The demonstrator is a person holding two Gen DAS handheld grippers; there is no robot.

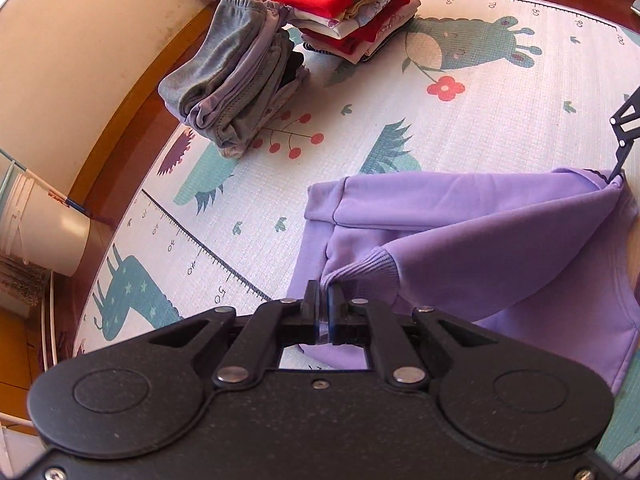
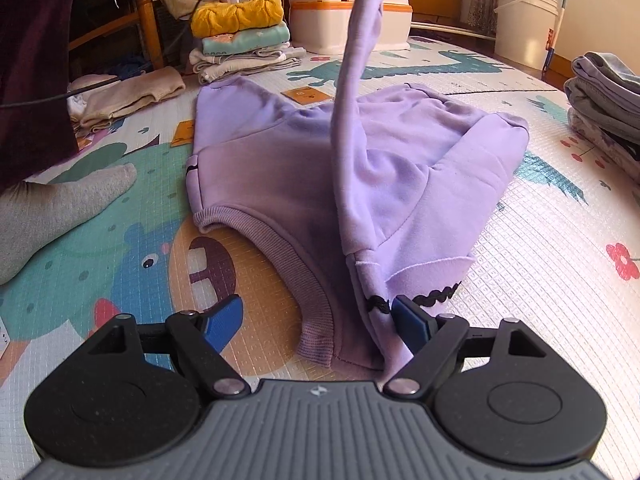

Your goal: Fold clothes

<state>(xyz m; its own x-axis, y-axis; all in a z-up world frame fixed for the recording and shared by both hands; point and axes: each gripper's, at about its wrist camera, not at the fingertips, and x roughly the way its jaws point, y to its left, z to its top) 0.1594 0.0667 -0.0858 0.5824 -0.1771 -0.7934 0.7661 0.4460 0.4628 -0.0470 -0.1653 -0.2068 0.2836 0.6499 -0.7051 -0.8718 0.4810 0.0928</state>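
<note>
Lilac sweatshirt lies on the play mat, one sleeve lifted.

The left gripper is clamped on the sleeve's ribbed cuff, holding the sleeve up above the body of the garment. The right gripper has its jaws spread wide, its blue pads either side of the hem by the black trim. Beyond stand a grey pile and a red pile of folded clothes. A socked foot rests on the mat.
</note>
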